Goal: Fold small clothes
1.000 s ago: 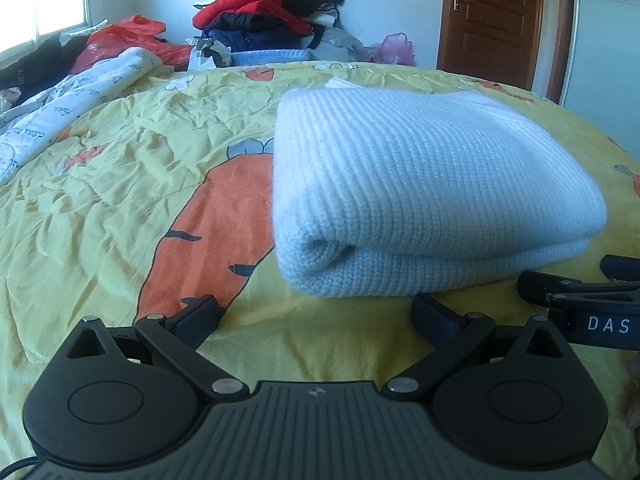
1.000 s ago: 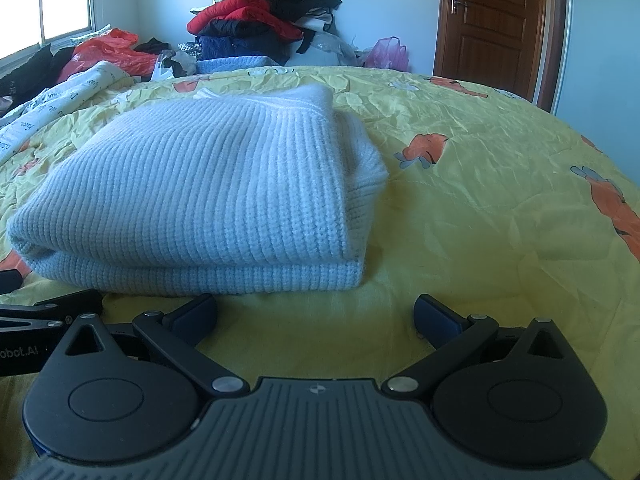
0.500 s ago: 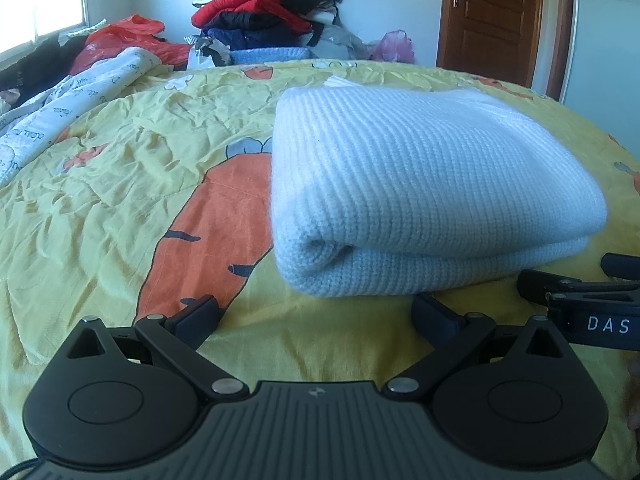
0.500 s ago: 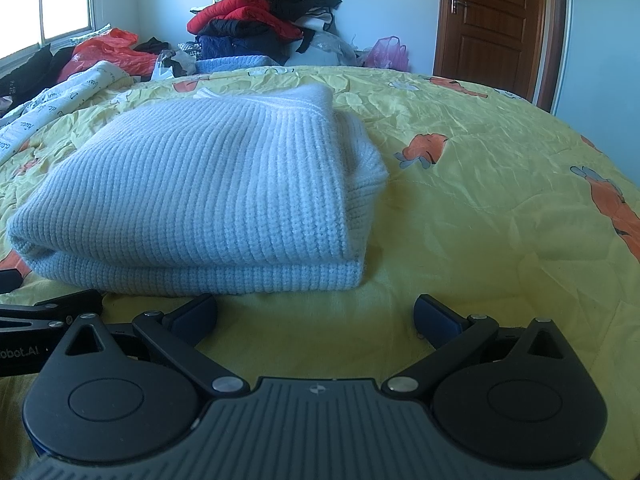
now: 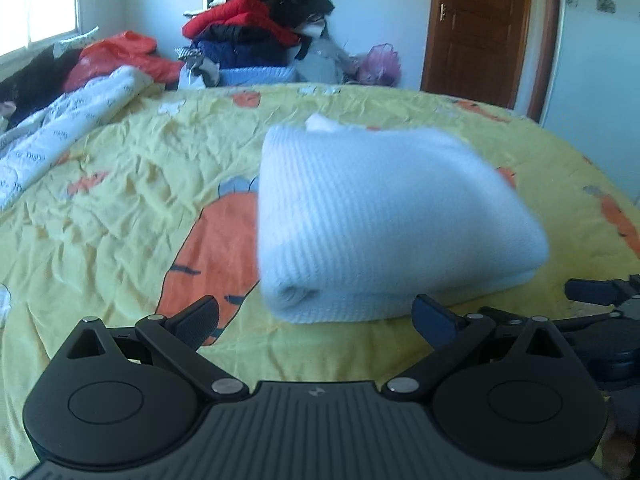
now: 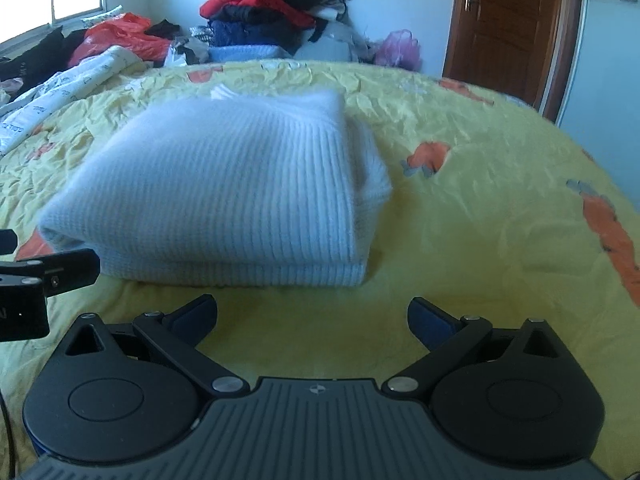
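Observation:
A pale blue knitted sweater point(image 5: 380, 216) lies folded in a thick rectangle on the yellow carrot-print bedspread point(image 5: 132, 208). My left gripper point(image 5: 316, 318) is open just short of its near left corner, nothing between its fingers. In the right wrist view the same sweater point(image 6: 224, 196) fills the left middle, and my right gripper point(image 6: 312, 316) stands open in front of its near right corner, apart from it. Each gripper shows at the edge of the other's view: the right gripper point(image 5: 600, 292) and the left gripper point(image 6: 52, 272).
A heap of red, black and blue clothes point(image 5: 256, 28) is piled at the far side of the bed. A white printed quilt point(image 5: 60, 136) lies along the left edge. A brown wooden door point(image 5: 480, 28) stands at the back right.
Both grippers have lifted and pulled back a little from the sweater, so it looks smaller and farther away. The sweater stays folded where it was.

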`<state>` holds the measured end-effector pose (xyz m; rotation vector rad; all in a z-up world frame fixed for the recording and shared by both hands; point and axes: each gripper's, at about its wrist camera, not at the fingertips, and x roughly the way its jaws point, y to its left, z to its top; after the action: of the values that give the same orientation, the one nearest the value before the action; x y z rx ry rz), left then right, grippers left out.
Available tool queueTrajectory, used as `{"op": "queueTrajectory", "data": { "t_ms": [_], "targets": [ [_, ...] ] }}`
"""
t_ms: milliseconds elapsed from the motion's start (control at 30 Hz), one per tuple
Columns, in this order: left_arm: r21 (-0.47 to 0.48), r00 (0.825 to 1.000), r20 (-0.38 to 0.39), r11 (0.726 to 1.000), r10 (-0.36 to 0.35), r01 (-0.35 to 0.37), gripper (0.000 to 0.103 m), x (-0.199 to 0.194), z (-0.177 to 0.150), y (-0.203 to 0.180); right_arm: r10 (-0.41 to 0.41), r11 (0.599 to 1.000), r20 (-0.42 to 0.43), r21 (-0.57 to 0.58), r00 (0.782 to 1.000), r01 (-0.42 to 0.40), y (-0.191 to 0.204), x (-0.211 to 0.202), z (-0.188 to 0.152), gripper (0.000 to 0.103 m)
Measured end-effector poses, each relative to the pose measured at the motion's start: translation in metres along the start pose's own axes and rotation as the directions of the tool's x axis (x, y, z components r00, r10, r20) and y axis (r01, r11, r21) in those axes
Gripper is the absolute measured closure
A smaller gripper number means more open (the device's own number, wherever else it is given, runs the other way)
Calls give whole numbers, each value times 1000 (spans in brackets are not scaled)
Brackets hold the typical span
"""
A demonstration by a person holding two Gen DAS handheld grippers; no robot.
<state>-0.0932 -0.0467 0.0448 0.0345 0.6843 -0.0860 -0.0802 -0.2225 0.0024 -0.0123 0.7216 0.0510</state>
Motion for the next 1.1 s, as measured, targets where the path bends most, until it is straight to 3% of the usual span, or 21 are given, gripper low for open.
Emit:
{"op": "queueTrajectory", "data": {
  "t_ms": [800,967,1100],
  "targets": [
    [-21,999,-24,999,-29,29,0,-11,1,-3,16,1000,18,18,1000,-17,-6,-11,5,0],
    [-50,999,36,998,-26,27,0,-18,-2,2,19,1000,10,20,1000,-19,-5,-10,4,0],
    [-107,999,40,994,-13,17,0,-19,1,10,18,1000,9,23,1000,-19,-6,-8,5,0]
  ]
}}
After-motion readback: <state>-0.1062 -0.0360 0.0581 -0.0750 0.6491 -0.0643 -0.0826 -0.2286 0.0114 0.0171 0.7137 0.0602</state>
